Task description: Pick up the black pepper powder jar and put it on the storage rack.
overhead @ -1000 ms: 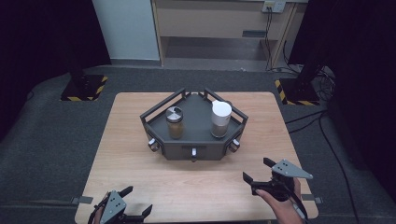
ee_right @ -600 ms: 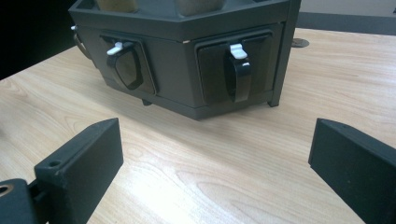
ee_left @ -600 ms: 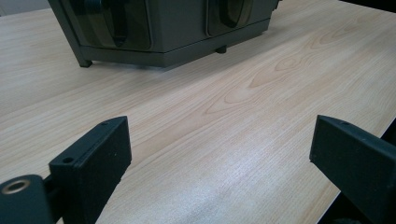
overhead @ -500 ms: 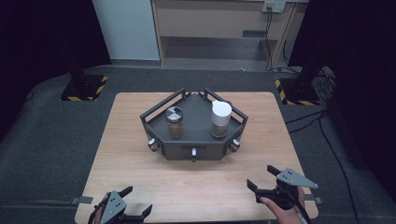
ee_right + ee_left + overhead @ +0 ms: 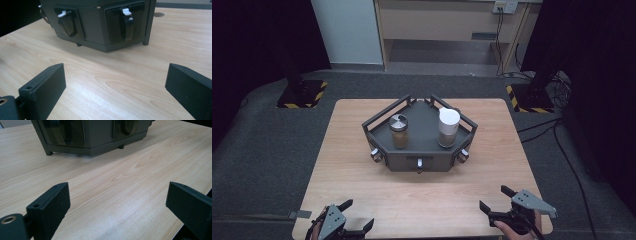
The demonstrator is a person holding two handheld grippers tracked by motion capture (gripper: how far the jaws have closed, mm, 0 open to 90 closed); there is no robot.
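Left tool (image 5: 354, 222) at lower left of high view, jaws spread wide, nothing between them. Right tool (image 5: 499, 204) at lower right, jaws likewise apart and empty (both near tabletop (image 5: 352, 170) front edge, likely staged for reach). Dark rack (image 5: 419, 137) sits mid-frame, railed so jars stay put: brown jar (image 5: 399, 131) left, white-capped jar (image 5: 448, 127) right. Drawer handles (image 5: 127, 21) face tools.

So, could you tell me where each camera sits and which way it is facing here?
High view: above the table's near side, looking forward and down; left gripper and right gripper enter at bottom.
Left gripper view: on that gripper, low over the wood, facing the dark rack; own open jaws show.
Right gripper view: likewise, facing the rack's latched panels; own open jaws show.
All share rack and tabletop.
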